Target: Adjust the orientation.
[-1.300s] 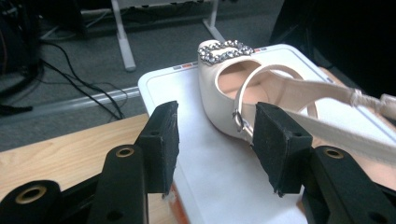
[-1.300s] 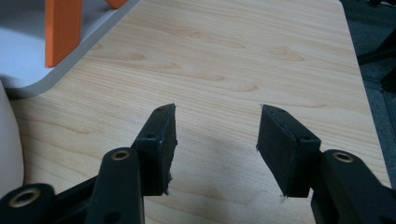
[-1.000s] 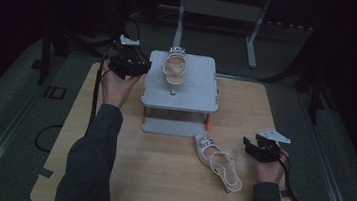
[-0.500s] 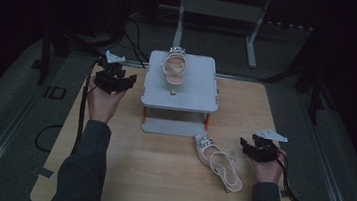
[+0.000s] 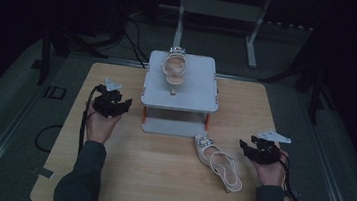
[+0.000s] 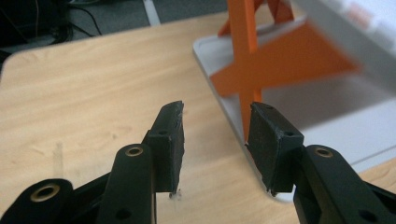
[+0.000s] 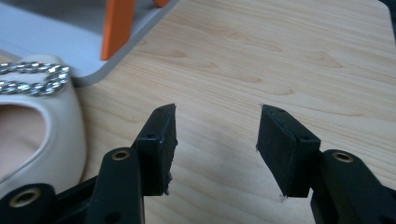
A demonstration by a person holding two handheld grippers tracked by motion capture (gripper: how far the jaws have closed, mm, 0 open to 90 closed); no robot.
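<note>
1 cream shoe point(image 5: 218, 161) lies on the wooden surface point(image 5: 158, 179), just in front of the grey stand point(image 5: 180, 88); a 2nd shoe point(image 5: 175, 67) sits on top of the stand. The right claw point(image 5: 248, 147), jaws apart and empty, hovers beside the lower shoe. The left claw point(image 5: 118, 105), also apart, hangs left of the stand.

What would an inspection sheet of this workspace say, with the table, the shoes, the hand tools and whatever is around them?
Surface: wooden table, bare wood between things.
Job's things: one pale shoe on top of the grey stand; second shoe lying on the table in front of the stand.
Clutter: nothing seen.
Grippers: left gripper open, empty, left of the stand; right gripper open, empty, beside the second shoe.
Cables: one cable trailing from the left gripper.
Surroundings: dark; metal frame behind the table.
</note>
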